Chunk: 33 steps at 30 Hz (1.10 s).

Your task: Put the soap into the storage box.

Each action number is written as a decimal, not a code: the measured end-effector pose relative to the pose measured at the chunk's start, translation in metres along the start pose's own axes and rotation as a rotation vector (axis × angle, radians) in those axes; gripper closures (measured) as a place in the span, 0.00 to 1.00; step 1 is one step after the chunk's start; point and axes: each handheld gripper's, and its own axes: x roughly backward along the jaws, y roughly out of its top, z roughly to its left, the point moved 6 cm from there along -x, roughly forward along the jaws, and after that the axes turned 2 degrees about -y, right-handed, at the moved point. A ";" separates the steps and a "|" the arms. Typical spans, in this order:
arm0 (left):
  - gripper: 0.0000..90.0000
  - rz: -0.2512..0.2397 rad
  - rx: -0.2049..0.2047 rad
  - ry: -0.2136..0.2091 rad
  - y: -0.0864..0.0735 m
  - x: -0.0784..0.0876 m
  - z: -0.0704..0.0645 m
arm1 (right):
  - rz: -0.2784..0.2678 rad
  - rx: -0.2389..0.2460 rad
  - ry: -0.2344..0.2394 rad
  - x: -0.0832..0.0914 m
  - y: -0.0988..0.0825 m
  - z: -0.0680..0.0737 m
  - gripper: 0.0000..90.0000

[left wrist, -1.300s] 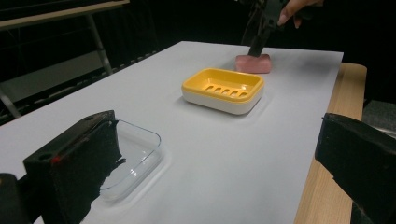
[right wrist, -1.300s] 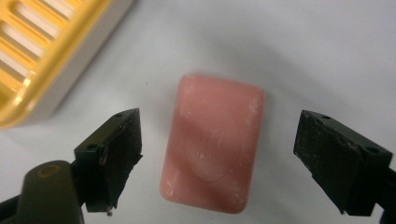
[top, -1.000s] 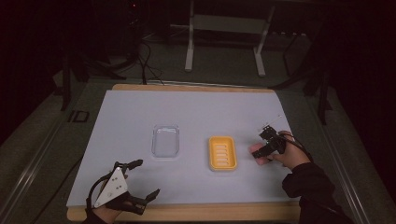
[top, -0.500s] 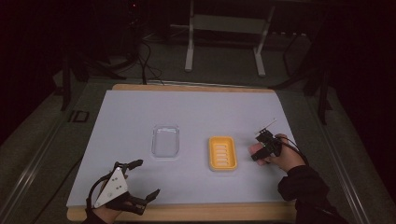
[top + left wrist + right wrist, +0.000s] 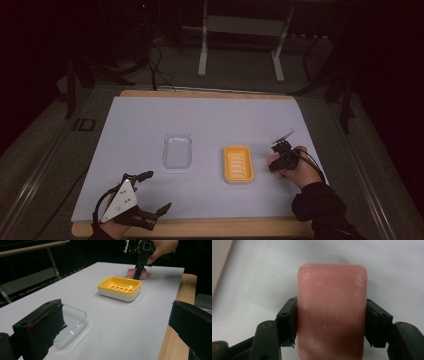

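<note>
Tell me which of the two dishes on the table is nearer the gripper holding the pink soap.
The yellow slotted soap dish, just beside the right gripper clamped on the pink soap; the clear dish lies farther off.

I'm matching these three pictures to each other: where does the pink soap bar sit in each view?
High view: the pink soap bar is hidden under the right gripper, right of the yellow soap dish.
Left gripper view: soap bar at top, behind the dish.
Right gripper view: soap bar at centre, clamped on both sides.
Shared landmark: the yellow soap dish, in the high and left gripper views.
</note>
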 end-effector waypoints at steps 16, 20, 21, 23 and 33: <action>0.01 -0.001 0.007 0.005 0.000 0.000 0.001 | -0.031 -0.118 0.037 0.022 -0.010 0.000 0.42; 0.01 0.000 0.010 0.005 0.000 -0.001 0.001 | -0.046 -0.124 0.029 0.031 -0.011 0.000 0.42; 0.01 0.002 0.009 0.006 -0.001 -0.001 0.001 | -0.049 -0.118 0.023 0.034 -0.011 0.000 0.42; 0.01 0.004 0.008 0.007 -0.001 -0.001 0.001 | -0.066 -0.117 0.013 0.041 -0.010 0.001 0.42; 0.01 0.003 0.008 0.006 -0.001 -0.001 0.000 | -0.163 -0.112 0.015 0.076 0.004 0.019 0.42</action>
